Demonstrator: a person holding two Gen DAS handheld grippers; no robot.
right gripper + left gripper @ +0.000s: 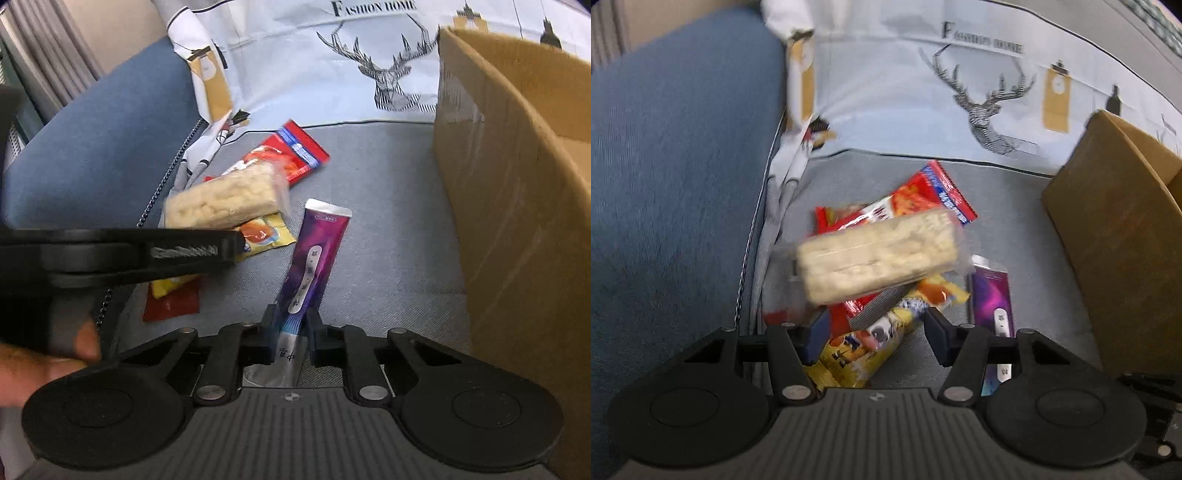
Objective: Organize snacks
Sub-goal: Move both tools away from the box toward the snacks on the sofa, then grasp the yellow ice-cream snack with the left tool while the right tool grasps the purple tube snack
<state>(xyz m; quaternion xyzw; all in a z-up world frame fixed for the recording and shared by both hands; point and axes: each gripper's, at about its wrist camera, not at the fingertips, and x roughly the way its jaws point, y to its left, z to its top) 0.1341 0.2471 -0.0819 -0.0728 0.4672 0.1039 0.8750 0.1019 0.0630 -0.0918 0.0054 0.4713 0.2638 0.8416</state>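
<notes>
A pile of snacks lies on the grey sofa seat (388, 229). A clear-wrapped rice-crisp bar (879, 254) is blurred above the pile; it also shows in the right wrist view (225, 201). Under it lie a red packet (923, 195), a yellow packet (864, 350) and a purple tube (991, 291). My left gripper (873, 332) is open just behind the bar, over the yellow packet; whether a finger touches the bar is unclear. My right gripper (291, 325) is shut on the purple tube (314, 254), which points forward.
An open cardboard box (517, 184) stands on the seat at the right. A deer-print cushion (332, 66) leans at the back. The blue armrest (96, 155) runs along the left. A person's hand (44, 354) holds the left gripper's handle.
</notes>
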